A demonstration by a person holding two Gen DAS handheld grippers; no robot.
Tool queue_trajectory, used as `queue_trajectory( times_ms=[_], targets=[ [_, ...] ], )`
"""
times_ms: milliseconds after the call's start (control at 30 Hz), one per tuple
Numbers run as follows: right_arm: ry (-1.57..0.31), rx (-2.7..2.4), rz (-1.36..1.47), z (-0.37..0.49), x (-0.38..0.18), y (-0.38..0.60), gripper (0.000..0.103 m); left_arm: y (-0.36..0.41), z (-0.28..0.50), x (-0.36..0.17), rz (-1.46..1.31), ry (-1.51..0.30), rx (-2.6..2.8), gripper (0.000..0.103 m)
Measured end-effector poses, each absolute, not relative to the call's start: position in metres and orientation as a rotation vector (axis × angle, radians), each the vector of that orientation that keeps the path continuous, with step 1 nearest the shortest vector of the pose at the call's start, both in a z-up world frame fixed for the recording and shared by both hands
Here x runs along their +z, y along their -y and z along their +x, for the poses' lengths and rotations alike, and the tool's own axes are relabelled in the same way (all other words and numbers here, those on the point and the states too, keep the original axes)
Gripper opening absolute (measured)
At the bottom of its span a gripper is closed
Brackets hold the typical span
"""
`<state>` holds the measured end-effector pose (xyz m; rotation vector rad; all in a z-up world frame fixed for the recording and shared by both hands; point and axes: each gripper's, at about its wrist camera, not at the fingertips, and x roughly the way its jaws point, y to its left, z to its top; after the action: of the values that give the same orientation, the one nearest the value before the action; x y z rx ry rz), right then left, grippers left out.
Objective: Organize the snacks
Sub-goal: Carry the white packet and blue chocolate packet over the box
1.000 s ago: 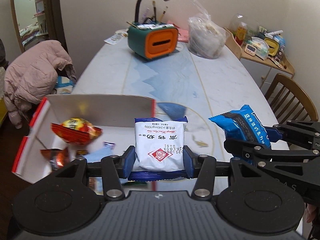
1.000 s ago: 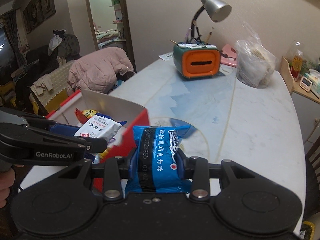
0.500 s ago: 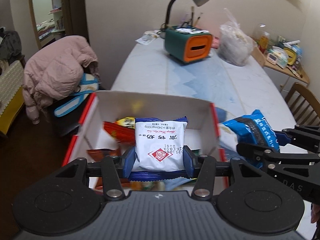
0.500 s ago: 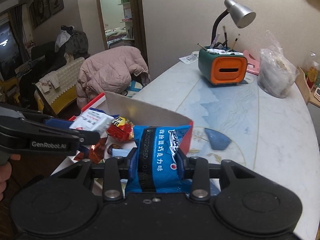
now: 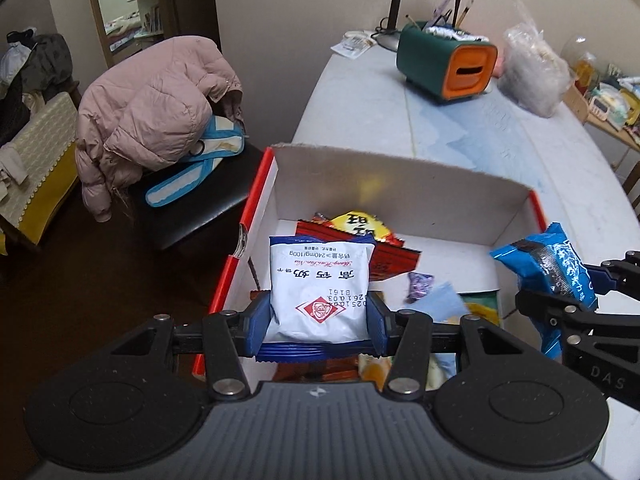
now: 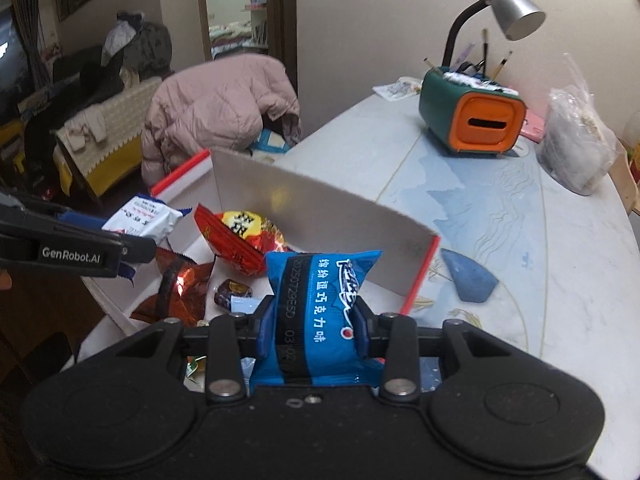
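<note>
My left gripper is shut on a white snack packet and holds it above the left part of an open red-and-white box. My right gripper is shut on a blue snack packet, held over the box's right side. In the box lie a red-and-yellow bag, a purple candy and other wrapped snacks. The blue packet shows at the right of the left wrist view; the white one shows at the left of the right wrist view.
The box sits at the near left corner of a pale marble table. Farther back stand a green-and-orange holder, a desk lamp and a clear plastic bag. A chair with a pink jacket is left of the table.
Both grippers have moved left with their packets, from beside the box to above it. More of the box's inside shows now.
</note>
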<state>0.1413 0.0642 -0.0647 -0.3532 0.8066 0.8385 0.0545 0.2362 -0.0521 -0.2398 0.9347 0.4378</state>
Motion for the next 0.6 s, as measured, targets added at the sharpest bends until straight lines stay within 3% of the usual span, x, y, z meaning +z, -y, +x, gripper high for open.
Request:
queue_trajectory(
  times_ms=[600],
  targets=[
    [-0.868,0.836,-0.476,0.140,-0.102,-0.097,0.037,-0.217,0.084,-0.099,-0.196,-1.031,0.352,0.049]
  ],
)
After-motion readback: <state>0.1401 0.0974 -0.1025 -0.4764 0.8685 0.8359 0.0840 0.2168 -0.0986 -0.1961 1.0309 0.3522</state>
